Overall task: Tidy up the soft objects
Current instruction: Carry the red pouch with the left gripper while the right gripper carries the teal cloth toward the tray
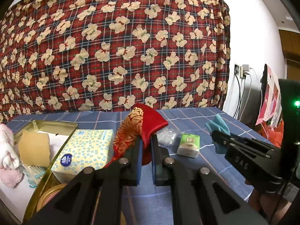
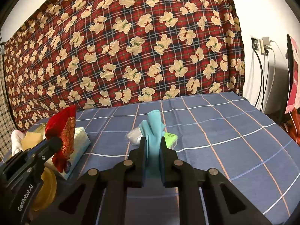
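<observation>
Gripping a red pouch at lower centre, the left gripper is clamped tight; the right gripper pinches a blue cloth at centre.

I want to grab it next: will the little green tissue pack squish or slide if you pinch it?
The green tissue pack looks soft-sided, so it would probably squash a bit. Its shiny wrapper may be slippery. It lies flat on the blue checked cloth, so it likely won't roll.
</observation>
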`<state>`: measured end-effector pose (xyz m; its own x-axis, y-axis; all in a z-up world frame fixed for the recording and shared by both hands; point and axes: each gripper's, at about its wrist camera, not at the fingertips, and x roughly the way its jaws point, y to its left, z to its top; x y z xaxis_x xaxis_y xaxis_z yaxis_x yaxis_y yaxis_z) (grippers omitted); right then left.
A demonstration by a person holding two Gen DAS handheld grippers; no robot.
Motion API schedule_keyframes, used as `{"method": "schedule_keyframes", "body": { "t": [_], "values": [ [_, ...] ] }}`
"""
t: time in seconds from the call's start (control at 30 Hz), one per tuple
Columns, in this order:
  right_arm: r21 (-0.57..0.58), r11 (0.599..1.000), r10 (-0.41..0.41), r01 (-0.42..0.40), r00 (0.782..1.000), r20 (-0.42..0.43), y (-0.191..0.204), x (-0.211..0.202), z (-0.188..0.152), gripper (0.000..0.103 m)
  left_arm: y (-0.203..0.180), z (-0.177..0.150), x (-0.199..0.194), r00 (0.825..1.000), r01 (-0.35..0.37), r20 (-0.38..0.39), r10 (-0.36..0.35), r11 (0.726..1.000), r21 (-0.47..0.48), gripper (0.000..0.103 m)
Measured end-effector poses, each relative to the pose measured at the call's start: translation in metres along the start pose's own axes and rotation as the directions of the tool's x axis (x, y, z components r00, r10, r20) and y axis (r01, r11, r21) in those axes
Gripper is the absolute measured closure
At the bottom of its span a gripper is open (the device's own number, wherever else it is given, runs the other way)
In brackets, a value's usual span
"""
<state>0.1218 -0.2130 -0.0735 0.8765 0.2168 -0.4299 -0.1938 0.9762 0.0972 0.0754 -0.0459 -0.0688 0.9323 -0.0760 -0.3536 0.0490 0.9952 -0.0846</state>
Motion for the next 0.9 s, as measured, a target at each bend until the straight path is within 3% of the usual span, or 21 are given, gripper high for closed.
{"method": "schedule_keyframes", "body": {
  "t": [0.9],
  "values": [
    [-0.036, 0.999, 0.025, -0.026, 1.000, -0.010, 0.034, 0.005, -0.004, 0.090, 0.028, -0.002, -0.014, 0.999, -0.022, 0.037, 0.023, 0.999, -0.043, 0.098]
  ]
}}
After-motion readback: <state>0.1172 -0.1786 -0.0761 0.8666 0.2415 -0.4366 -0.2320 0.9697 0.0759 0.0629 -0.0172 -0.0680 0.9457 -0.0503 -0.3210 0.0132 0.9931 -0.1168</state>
